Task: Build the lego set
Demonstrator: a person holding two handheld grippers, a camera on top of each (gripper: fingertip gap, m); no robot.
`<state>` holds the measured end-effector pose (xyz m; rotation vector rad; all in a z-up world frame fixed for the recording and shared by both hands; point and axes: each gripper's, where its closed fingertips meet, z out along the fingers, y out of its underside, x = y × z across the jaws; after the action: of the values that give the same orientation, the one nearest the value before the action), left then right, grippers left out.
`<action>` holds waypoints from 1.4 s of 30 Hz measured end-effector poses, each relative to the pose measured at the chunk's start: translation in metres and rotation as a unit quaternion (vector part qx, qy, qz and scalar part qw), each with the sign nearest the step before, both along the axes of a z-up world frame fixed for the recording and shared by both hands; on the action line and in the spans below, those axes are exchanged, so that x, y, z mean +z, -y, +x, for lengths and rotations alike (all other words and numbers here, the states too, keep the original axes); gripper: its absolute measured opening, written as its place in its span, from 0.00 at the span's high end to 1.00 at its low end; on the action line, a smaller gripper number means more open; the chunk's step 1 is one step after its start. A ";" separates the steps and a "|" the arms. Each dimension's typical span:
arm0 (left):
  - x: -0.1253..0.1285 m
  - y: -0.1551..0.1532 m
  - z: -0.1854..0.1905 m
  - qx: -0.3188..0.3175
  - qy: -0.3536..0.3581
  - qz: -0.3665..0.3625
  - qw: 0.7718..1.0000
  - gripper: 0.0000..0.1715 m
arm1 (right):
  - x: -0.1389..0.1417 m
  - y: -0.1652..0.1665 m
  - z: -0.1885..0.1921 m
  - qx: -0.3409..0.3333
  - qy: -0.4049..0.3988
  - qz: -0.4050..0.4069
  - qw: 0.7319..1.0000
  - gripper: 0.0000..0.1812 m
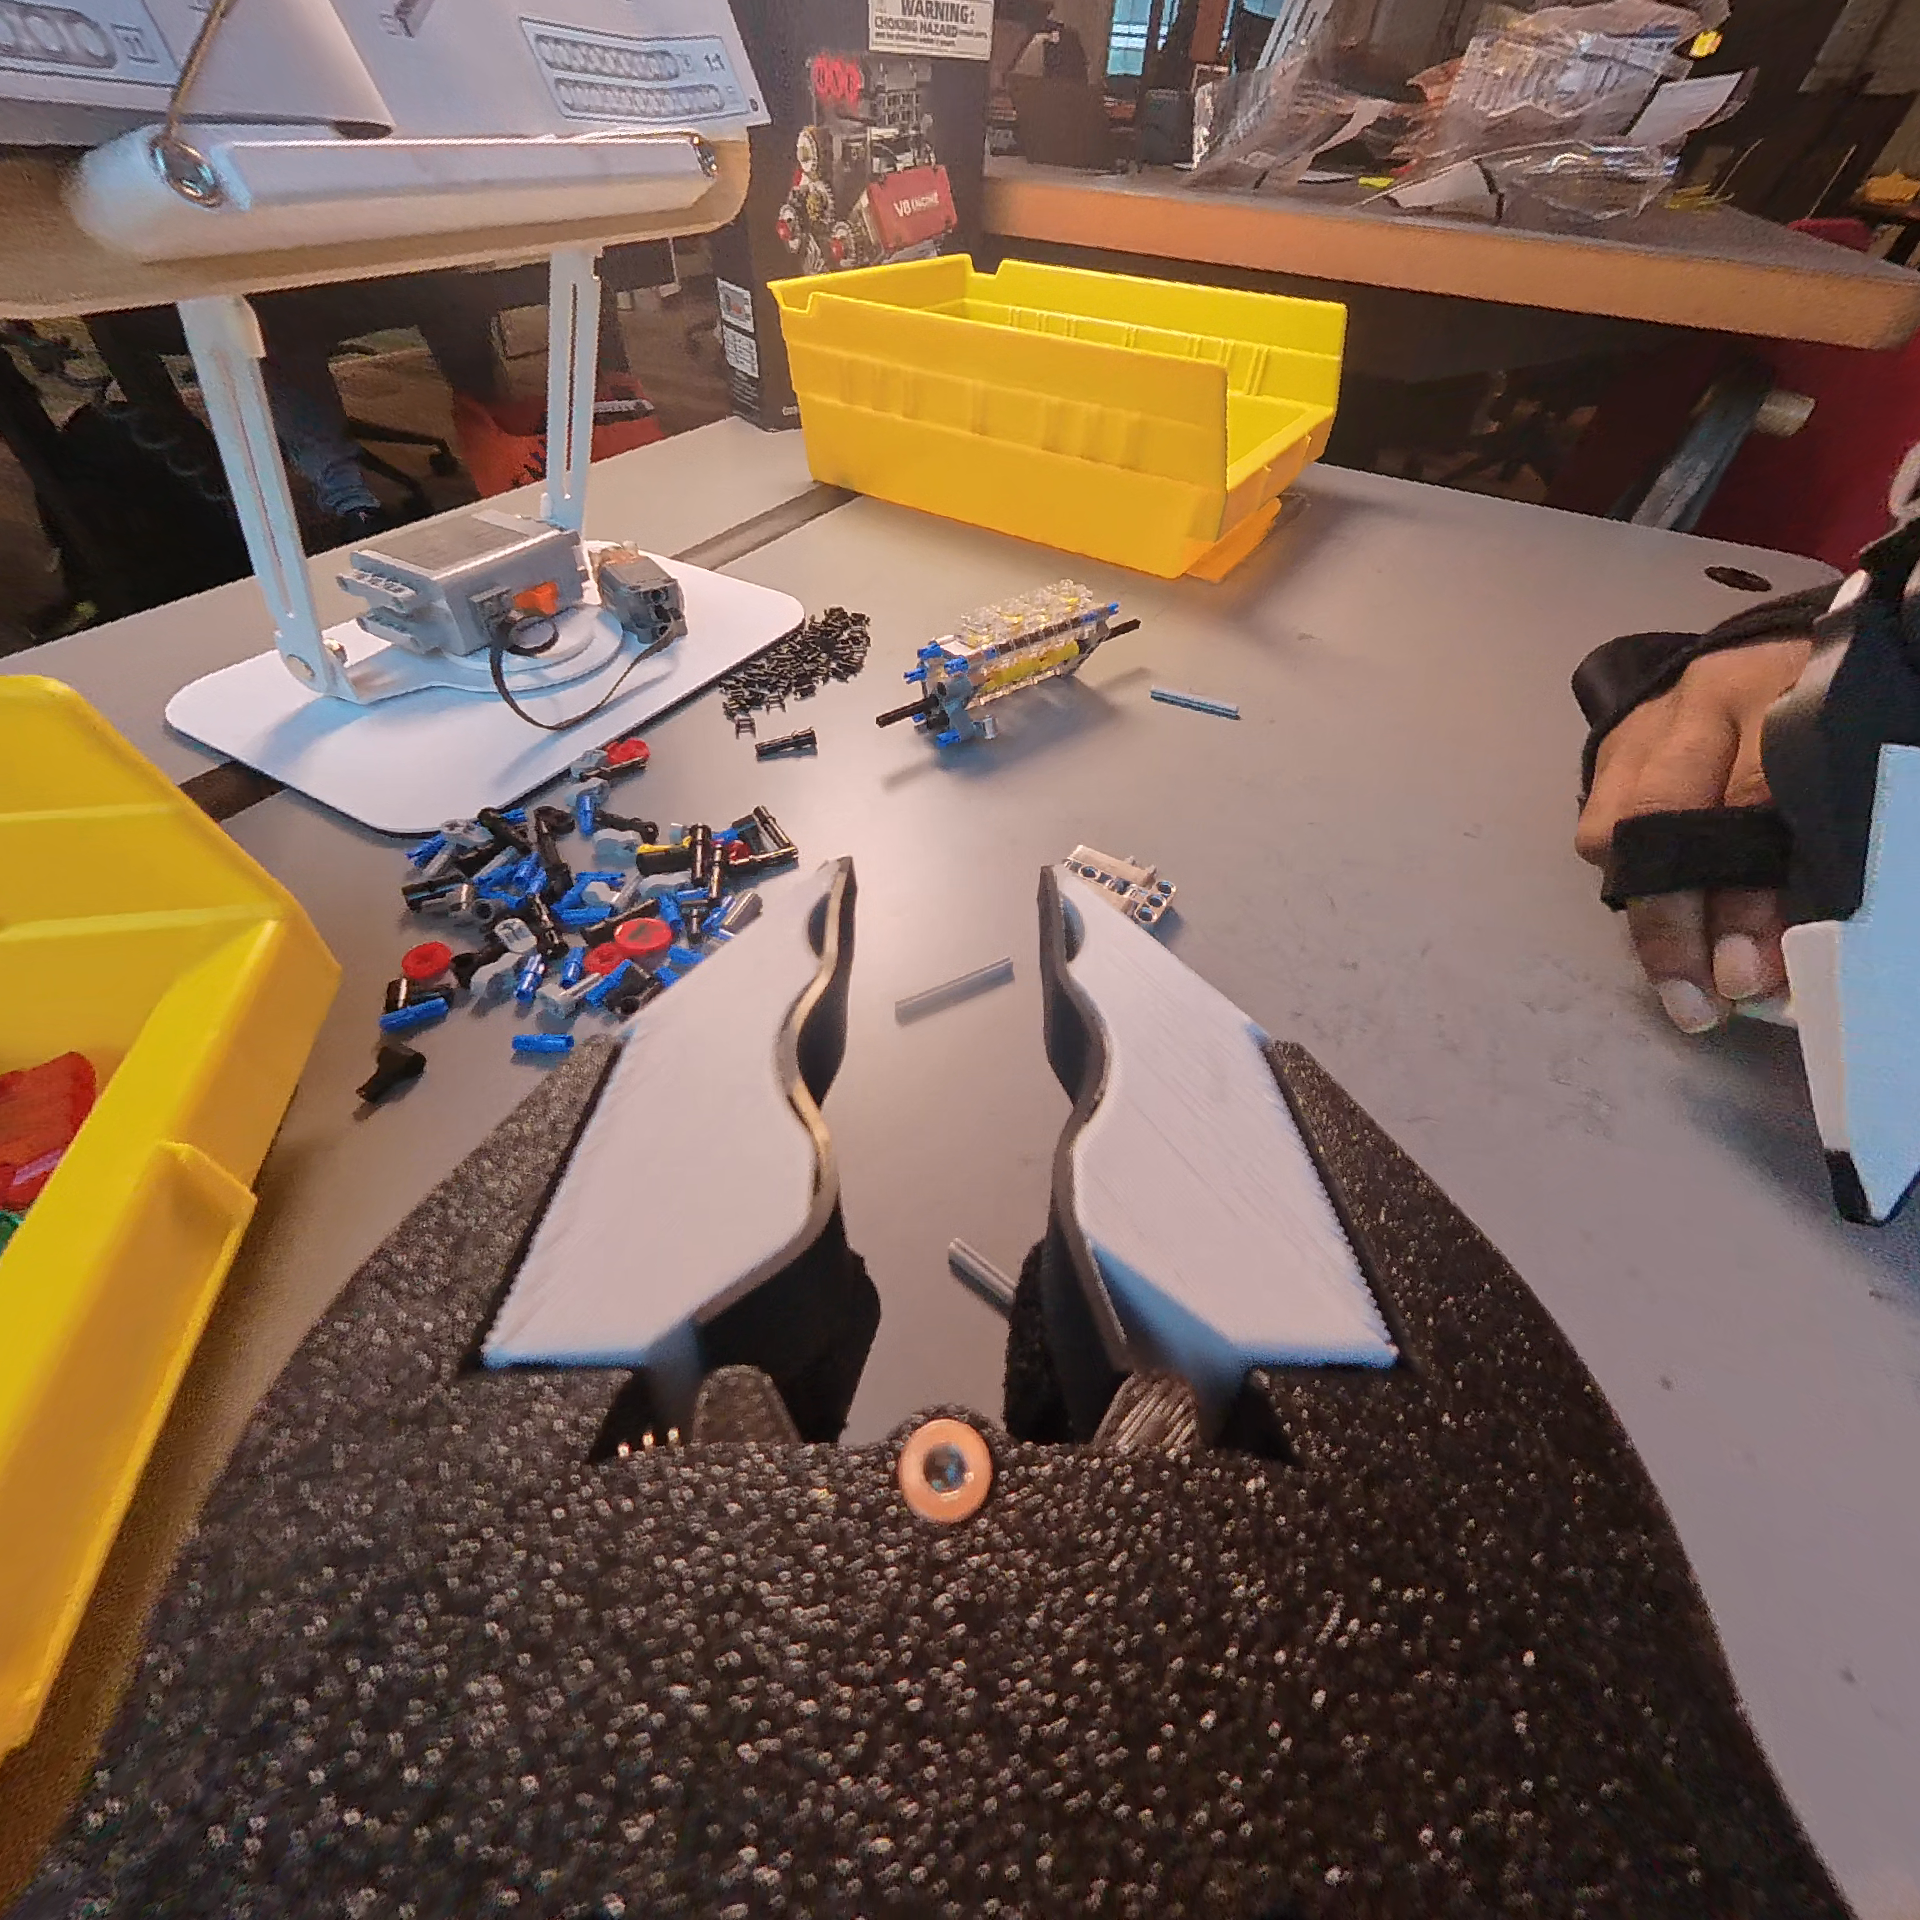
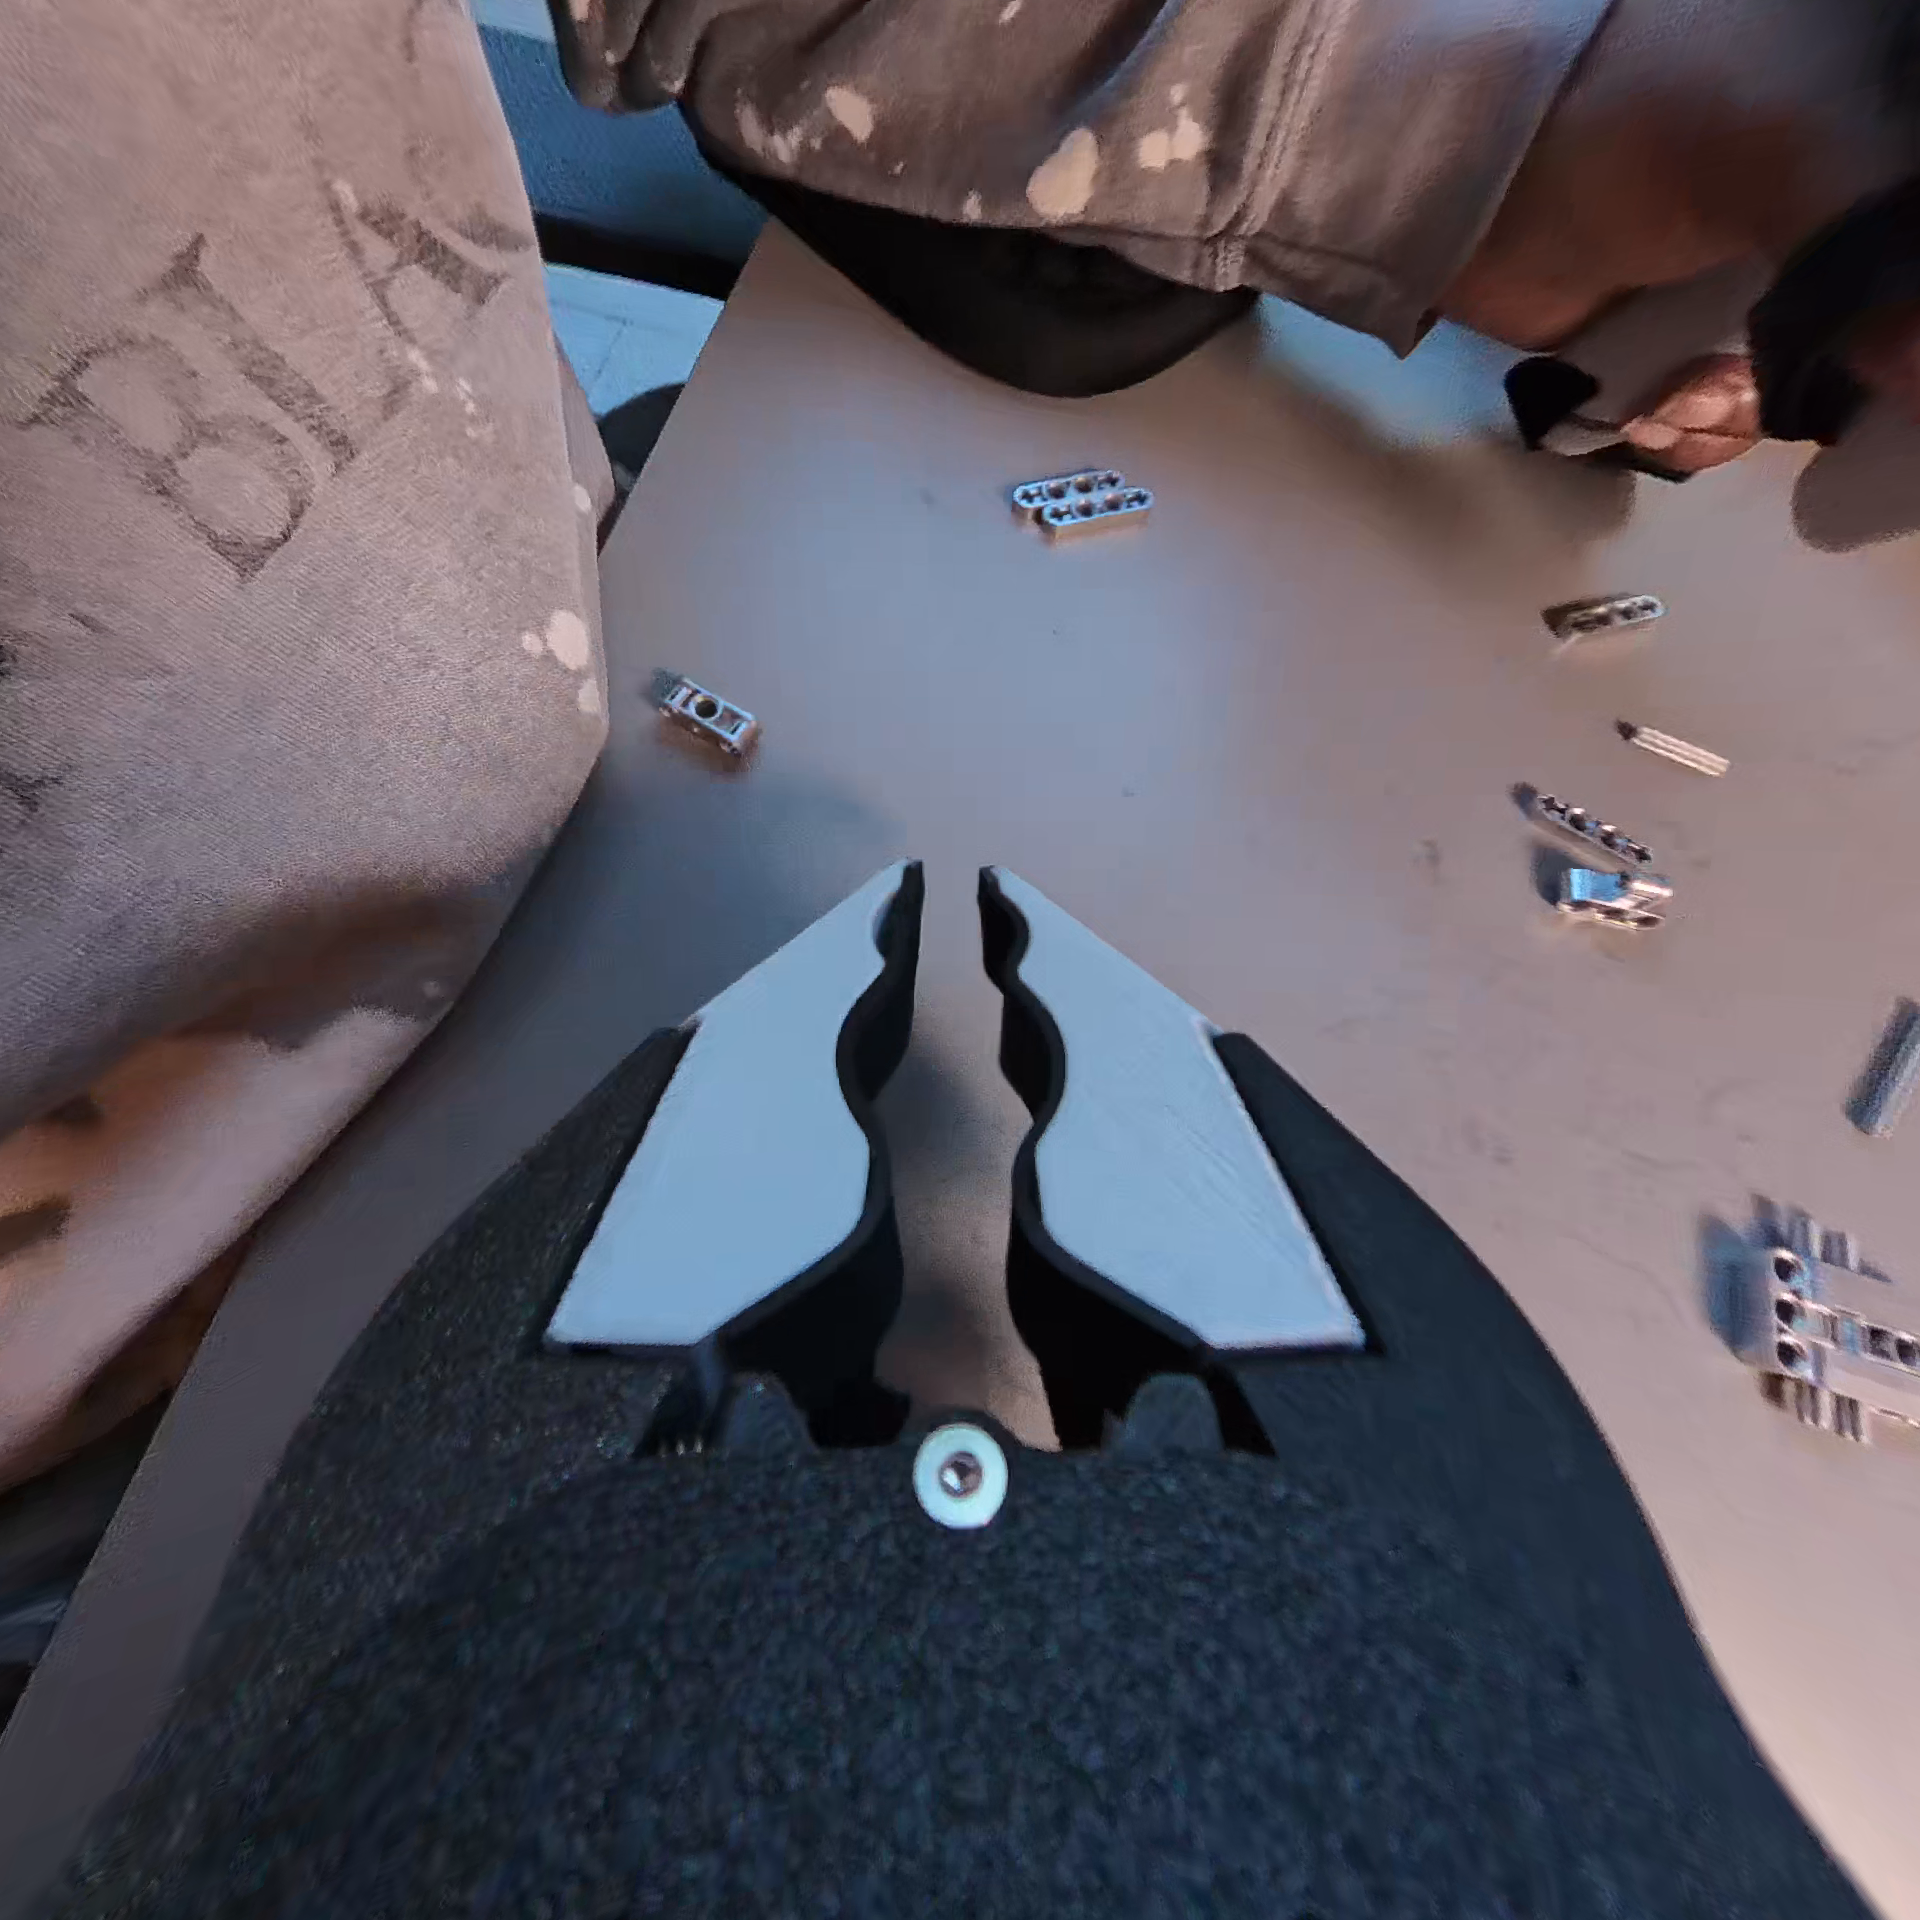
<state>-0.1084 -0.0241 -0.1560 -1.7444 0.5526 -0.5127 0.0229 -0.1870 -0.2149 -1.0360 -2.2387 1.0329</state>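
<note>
Grey plastic everywhere: your left tongs [image 1: 945, 883] hover low over the table [image 1: 1403, 1039], fingers spread and empty, with a short grey axle [image 1: 954, 989] lying on the surface in the gap between them, not touching either finger. A second axle stub [image 1: 982, 1270] lies nearer you, between the finger roots. To the left, loose blue, black and red pins [image 1: 582, 914] sit in a heap just beside the stand's white base [image 1: 416, 758], close to your reach; a grey battery box and motor [image 1: 488, 587] rest on that base. Farther off, the half-built block of clear and blue pieces [image 1: 1013, 660] stands alone with bare table around it. Yellow bins flank the work: one at near left [image 1: 135, 1039], another far centre [image 1: 1060, 416]. Your hand [image 1: 1683, 821] grips the other tool at right.

Your right tongs [image 2: 951, 878] point back toward your body, fingers nearly together with a narrow gap, holding nothing. Small grey beams are scattered ahead: a pair [image 2: 1081, 504] side by side, one [image 2: 707, 712] at the table's edge beside your sweatshirt [image 2: 260, 520].
</note>
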 end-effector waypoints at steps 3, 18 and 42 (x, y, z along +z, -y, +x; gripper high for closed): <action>-0.003 -0.001 0.005 -0.007 -0.008 -0.002 1.000 0.80 | 0.006 0.015 0.002 0.030 0.002 -0.032 0.999 0.89; -0.012 0.003 0.024 -0.035 -0.024 -0.020 0.999 0.81 | -0.016 0.049 -0.012 0.124 0.040 0.022 0.991 0.97; -0.019 0.005 0.025 -0.031 -0.034 -0.040 0.998 0.80 | -0.012 -0.150 0.018 -0.204 0.027 0.052 0.977 0.82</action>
<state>-0.0832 -0.0290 -0.1750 -1.8307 0.6440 -0.5255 0.0409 -0.0368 -0.2272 -1.4134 -1.9755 0.7093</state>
